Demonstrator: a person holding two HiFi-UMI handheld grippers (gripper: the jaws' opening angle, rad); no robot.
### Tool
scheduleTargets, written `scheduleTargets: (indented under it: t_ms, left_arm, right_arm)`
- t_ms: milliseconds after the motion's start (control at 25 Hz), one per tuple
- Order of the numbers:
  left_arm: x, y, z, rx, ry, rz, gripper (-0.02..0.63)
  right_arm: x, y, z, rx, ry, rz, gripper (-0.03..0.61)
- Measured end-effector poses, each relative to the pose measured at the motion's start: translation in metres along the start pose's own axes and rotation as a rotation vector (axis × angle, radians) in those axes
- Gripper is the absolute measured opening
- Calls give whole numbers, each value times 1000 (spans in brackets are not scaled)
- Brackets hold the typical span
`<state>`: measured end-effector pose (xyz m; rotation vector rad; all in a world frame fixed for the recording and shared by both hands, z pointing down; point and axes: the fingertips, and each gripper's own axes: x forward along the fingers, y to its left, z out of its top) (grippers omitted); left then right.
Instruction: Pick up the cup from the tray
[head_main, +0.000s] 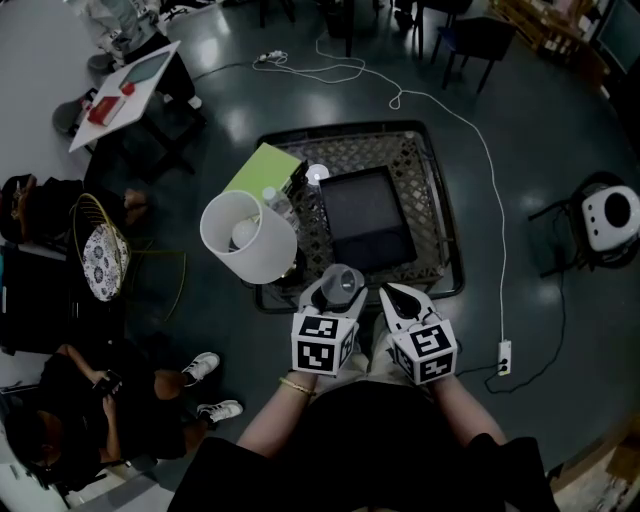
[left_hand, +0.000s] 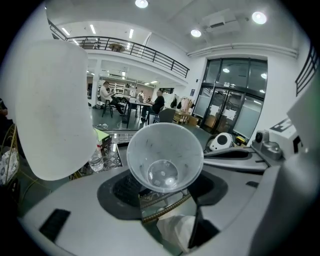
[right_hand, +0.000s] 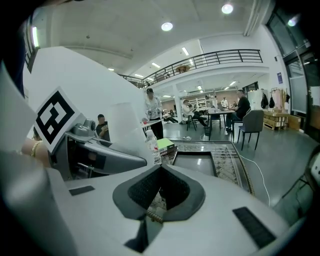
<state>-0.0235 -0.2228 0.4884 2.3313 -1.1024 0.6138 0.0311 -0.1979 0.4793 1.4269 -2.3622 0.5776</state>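
A clear plastic cup (head_main: 343, 281) lies on its side between the jaws of my left gripper (head_main: 338, 290), just over the near edge of the black mesh tray (head_main: 432, 190). In the left gripper view the cup (left_hand: 165, 157) fills the gap, its mouth facing the camera, and both pads press on its wall, so my left gripper (left_hand: 165, 172) is shut on it. Close beside it on the right, my right gripper (head_main: 398, 298) has its jaws together and holds nothing. The right gripper view shows my right gripper (right_hand: 160, 170) with its pads meeting over the tray (right_hand: 227, 160).
On the tray are a black box (head_main: 365, 220), a green book (head_main: 262, 170), a water bottle (head_main: 278, 203) and a white lampshade (head_main: 250, 235) just left of the cup. A white cable runs to a power strip (head_main: 504, 355). A seated person (head_main: 90, 400) is at lower left.
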Motion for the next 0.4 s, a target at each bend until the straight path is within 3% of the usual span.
scheduleTargets:
  t_ms: [400]
  left_arm:
    - [2,-1,5,-3,-6,0,272]
  right_arm:
    - [-2,-4,0,4,-2,-7,11]
